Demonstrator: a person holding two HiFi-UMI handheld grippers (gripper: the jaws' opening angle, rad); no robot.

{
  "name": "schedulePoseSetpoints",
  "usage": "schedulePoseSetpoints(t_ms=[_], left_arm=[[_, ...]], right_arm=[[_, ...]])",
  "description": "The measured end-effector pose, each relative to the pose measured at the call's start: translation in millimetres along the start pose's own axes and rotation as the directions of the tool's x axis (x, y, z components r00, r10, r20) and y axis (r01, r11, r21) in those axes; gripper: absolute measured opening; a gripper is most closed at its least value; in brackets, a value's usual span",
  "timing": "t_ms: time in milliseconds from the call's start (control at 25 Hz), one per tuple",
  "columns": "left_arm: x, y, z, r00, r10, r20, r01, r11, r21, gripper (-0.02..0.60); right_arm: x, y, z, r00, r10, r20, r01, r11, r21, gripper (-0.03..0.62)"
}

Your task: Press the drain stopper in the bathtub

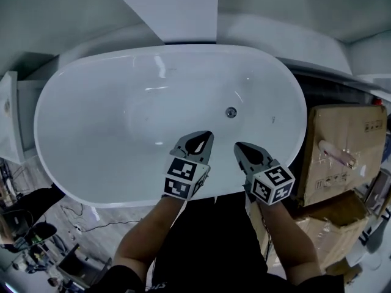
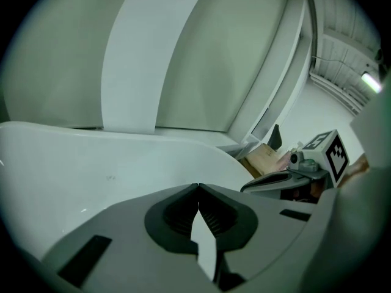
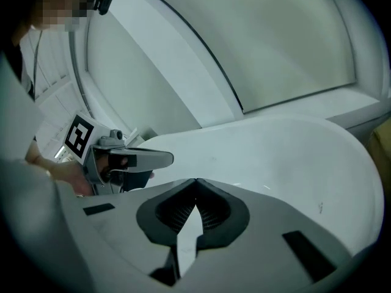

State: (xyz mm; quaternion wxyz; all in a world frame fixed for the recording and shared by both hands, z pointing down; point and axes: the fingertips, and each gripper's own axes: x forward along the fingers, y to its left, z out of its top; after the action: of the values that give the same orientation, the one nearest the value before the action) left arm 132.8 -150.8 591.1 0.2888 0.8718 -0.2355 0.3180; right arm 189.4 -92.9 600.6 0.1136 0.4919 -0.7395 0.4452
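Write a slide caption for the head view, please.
Both shut, the left hand-held gripper and right hand-held gripper hover over a white bathtub, short of its drain stopper.

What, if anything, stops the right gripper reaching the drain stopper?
Probably nothing, so yes: the right gripper, jaws shut and empty, hovers above the bathtub, with only bare floor between it and the drain stopper.

Cardboard box [image 1: 345, 145]: brown, symbols printed on its side.
Lower box [image 1: 324, 221]: just below the cardboard box, flaps open.
Wall panel [image 1: 177, 8]: white, well left of the cardboard box.
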Motion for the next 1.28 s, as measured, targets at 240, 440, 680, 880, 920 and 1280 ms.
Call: schedulePoseSetpoints(t_ms=[240,440,680,880,920,1280], left_arm=[[71,32,-30,0.999,-0.002,-0.039,0.001,1.0,-0.021,0.014],[122,63,-73,0.994,0.028,-0.109,-0.03,0.999,-0.015,0.014],[174,83,-133,0.987,0.02,-0.16,-0.03,0.998,-0.056,0.014],[213,111,-187,0.977,-0.002,-0.215,-0.029,0.99,-0.139,0.014],[218,116,-196,0.974,-0.002,-0.225,-0.031,0.989,-0.144,0.014],[261,142,-235,0.971,0.026,-0.236,-0.038,0.998,-0.048,0.014]], right_arm=[[58,-63,-32,0.999,-0.007,-0.047,0.009,1.0,0.03,0.014],[108,-120,-64,0.993,-0.054,-0.101,0.062,0.995,0.075,0.014],[159,-160,-106,0.981,-0.026,-0.191,0.031,0.999,0.024,0.014],[210,-200,-142,0.961,-0.062,-0.268,0.055,0.998,-0.035,0.014],[217,-209,-149,0.958,-0.079,-0.277,0.068,0.996,-0.05,0.015],[269,-286,-208,0.907,-0.197,-0.373,0.131,0.972,-0.197,0.015]])
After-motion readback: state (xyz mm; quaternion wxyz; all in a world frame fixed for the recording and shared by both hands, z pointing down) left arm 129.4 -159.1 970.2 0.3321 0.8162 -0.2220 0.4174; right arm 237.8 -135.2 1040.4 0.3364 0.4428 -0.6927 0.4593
